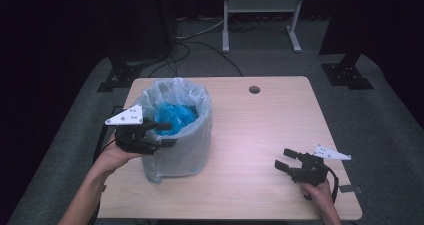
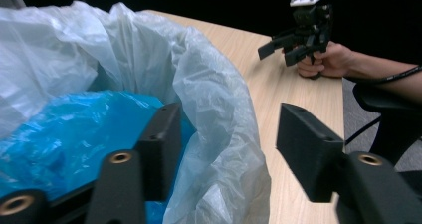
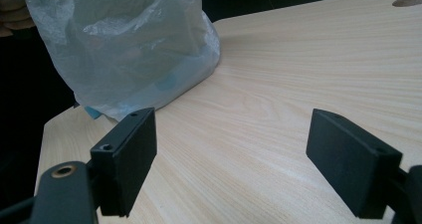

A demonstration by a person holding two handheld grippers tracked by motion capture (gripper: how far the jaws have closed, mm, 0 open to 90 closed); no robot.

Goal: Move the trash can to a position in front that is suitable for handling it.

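A clear bag stands on the left part of the table. It looks like it lines a bin, and its top edge is folded out over the rim. Inside it sits a blue bag, all crinkled. The left gripper is at the near left side of the clear bag, up at the rim. In the left gripper view, its jaws are apart, with one jaw inside the bag over the blue bag and the other jaw outside. The rim of the clear bag runs between them, but the jaws do not squeeze it. The right gripper is far from the bag, near the front right corner of the table, held in a hand. Its jaws are wide apart with nothing in them, just bare wood of the table in between. It points toward the clear bag. A small round hole is in the table near the far edge.
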